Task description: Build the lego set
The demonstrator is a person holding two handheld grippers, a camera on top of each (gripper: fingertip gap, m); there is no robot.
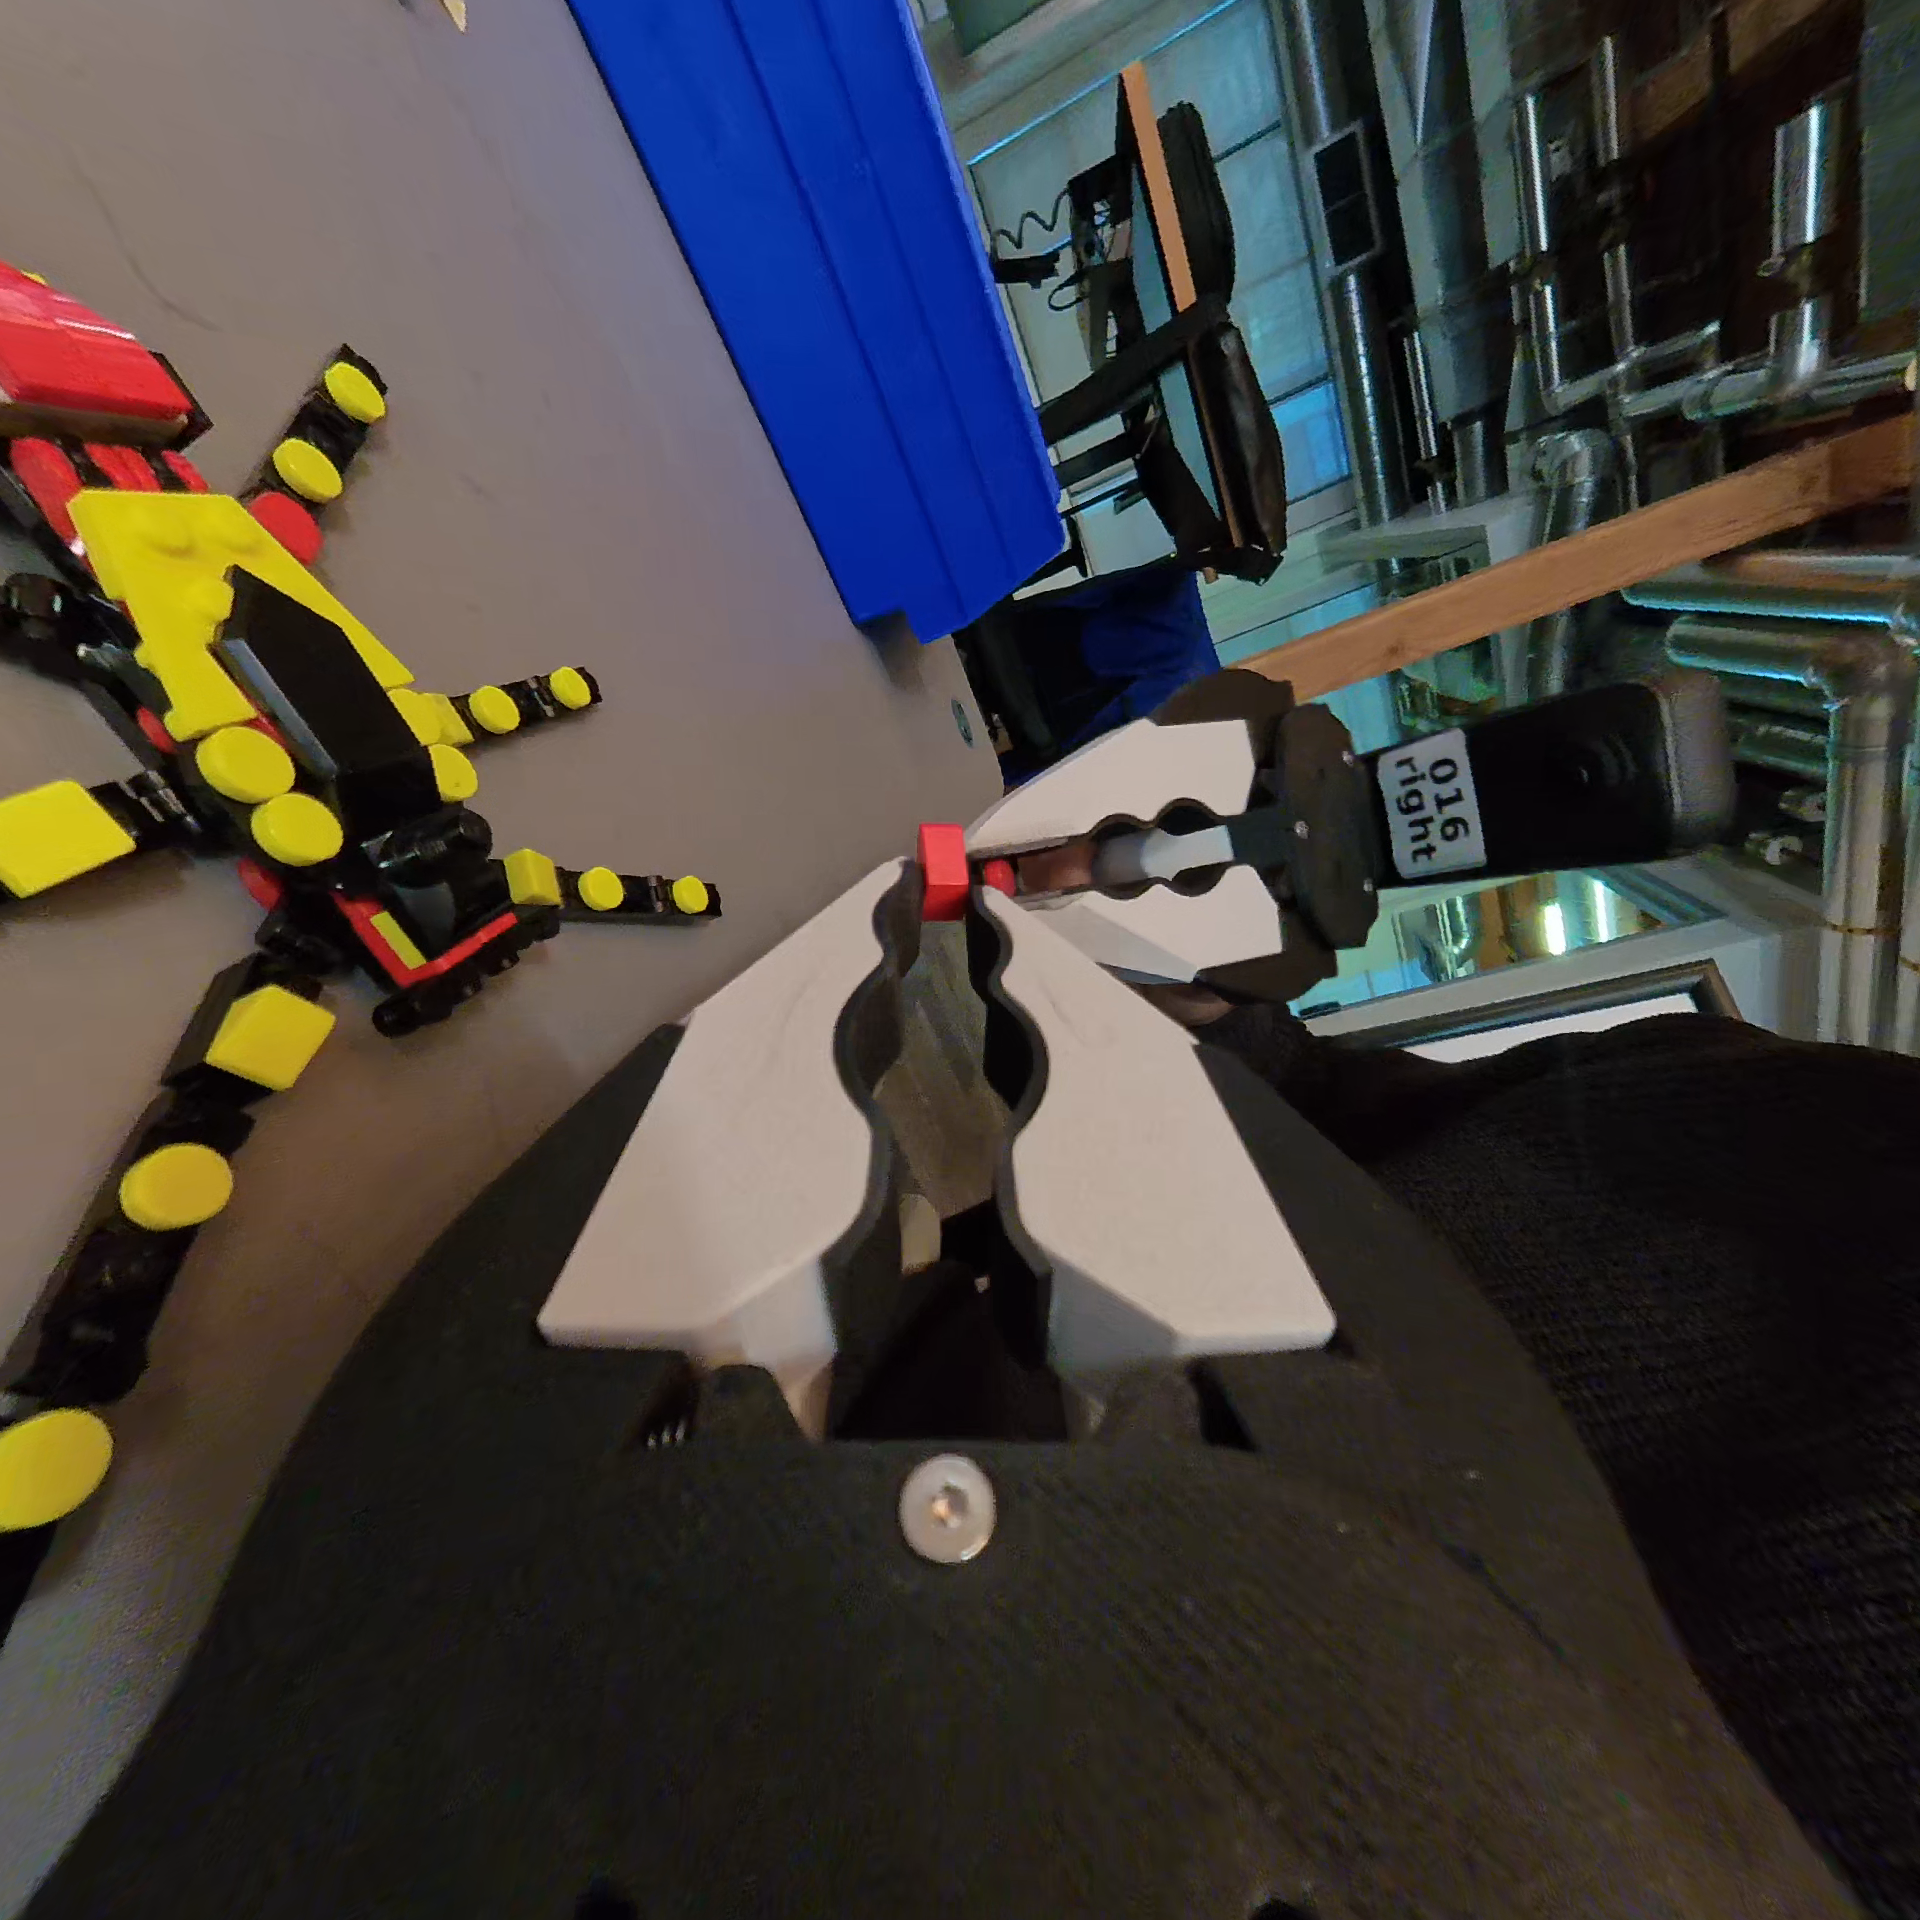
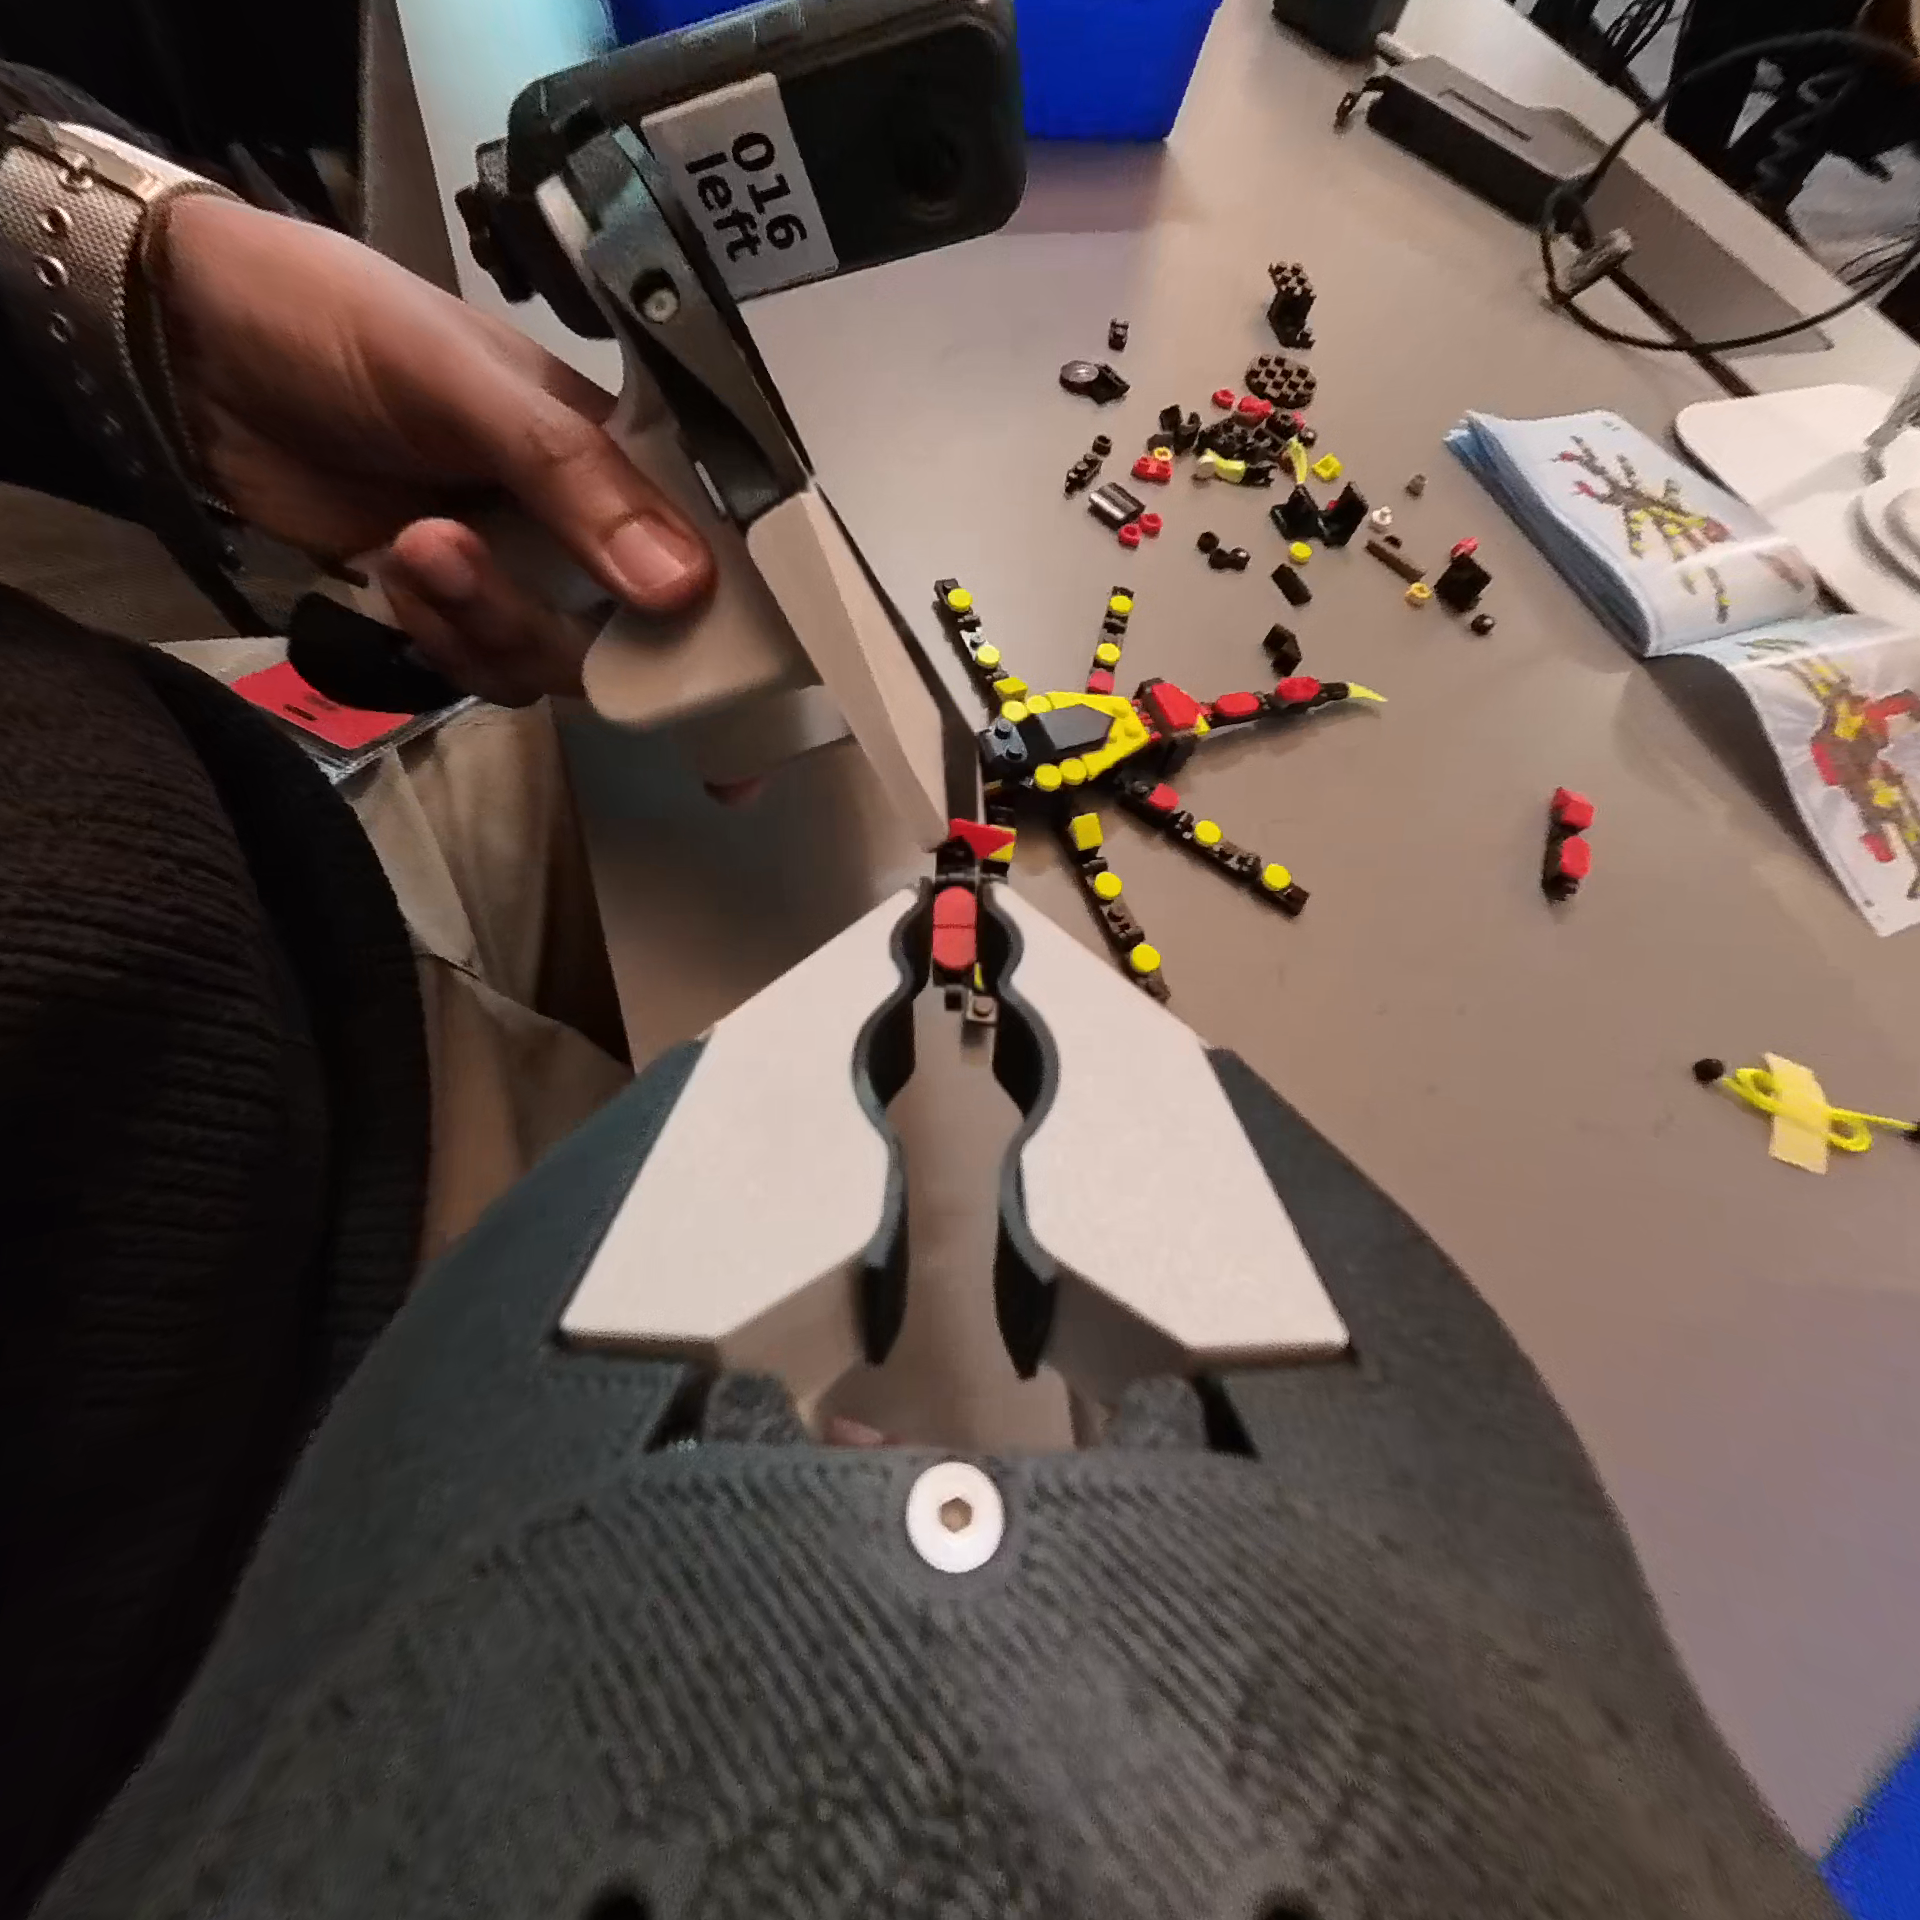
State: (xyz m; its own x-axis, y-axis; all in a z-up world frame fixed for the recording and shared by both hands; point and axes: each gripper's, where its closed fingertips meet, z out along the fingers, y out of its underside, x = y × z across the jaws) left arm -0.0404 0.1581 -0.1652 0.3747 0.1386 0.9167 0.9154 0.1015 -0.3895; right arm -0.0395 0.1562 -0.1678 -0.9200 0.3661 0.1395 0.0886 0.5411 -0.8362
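My left gripper (image 1: 940, 883) is shut on a small red brick (image 1: 943, 871). My right gripper (image 2: 956, 896) is shut on a short black and red leg segment (image 2: 952, 927). The two grippers meet tip to tip in the air beside the table's near edge, and the red brick touches the end of the segment (image 2: 982, 837). In the left wrist view the right gripper (image 1: 982, 875) comes in from the right. In the right wrist view the left gripper (image 2: 971, 821) comes down from above, held by a hand (image 2: 416, 447). The black, yellow and red spider model (image 2: 1081, 738) lies on the grey table (image 1: 312, 748).
Several loose black, red and yellow pieces (image 2: 1247, 447) lie beyond the model. A small red and black sub-assembly (image 2: 1569, 842) sits to the right. An open instruction booklet (image 2: 1662, 540) lies at the right edge. A yellow string with tape (image 2: 1808, 1122) lies near it. A blue bin (image 1: 831, 312) stands at the back. Both grippers' tips are close together, under 4 cm apart.
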